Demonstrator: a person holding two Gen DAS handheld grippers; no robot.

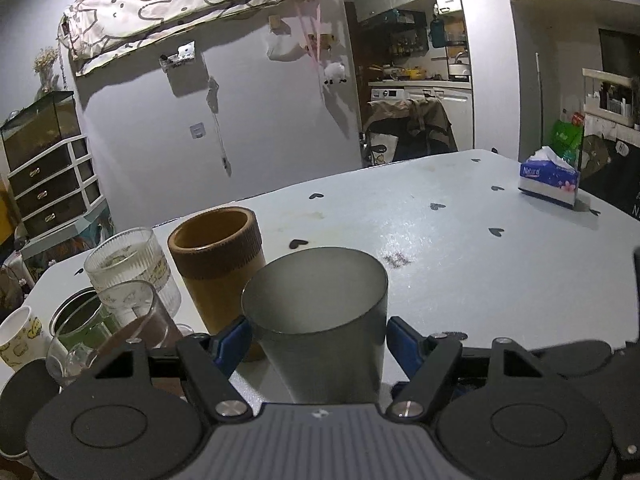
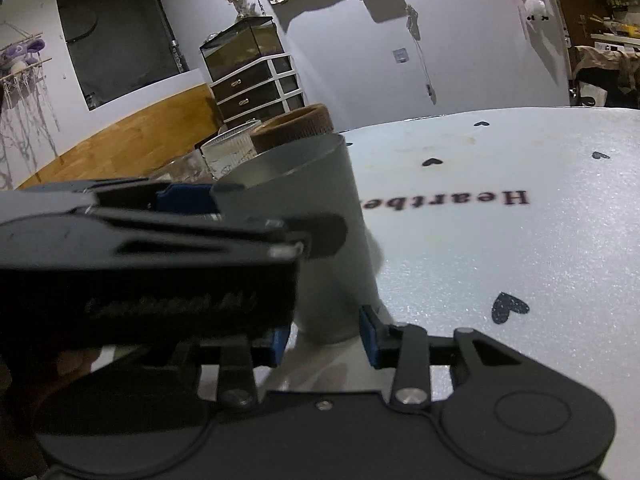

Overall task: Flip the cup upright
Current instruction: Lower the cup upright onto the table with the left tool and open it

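Gripping grey cup (image 1: 320, 320), upright: left tool (image 1: 318, 340) | right tool (image 2: 326, 336) wide

Each hand-held gripper has a black body with round discs, angular black linkage arms and silver screws. The left hand-held gripper (image 1: 318, 338) and right hand-held gripper (image 2: 326, 334) carry blue fingers (image 1: 402, 342).

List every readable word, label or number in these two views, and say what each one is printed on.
"Natural": on the blue tissue box at the table's far right.
"Heartbe", upside down, the rest hidden behind the grey cup: printed on the tablecloth.
Embossed lettering on the left gripper body: too blurred to read.
Nothing else readable.
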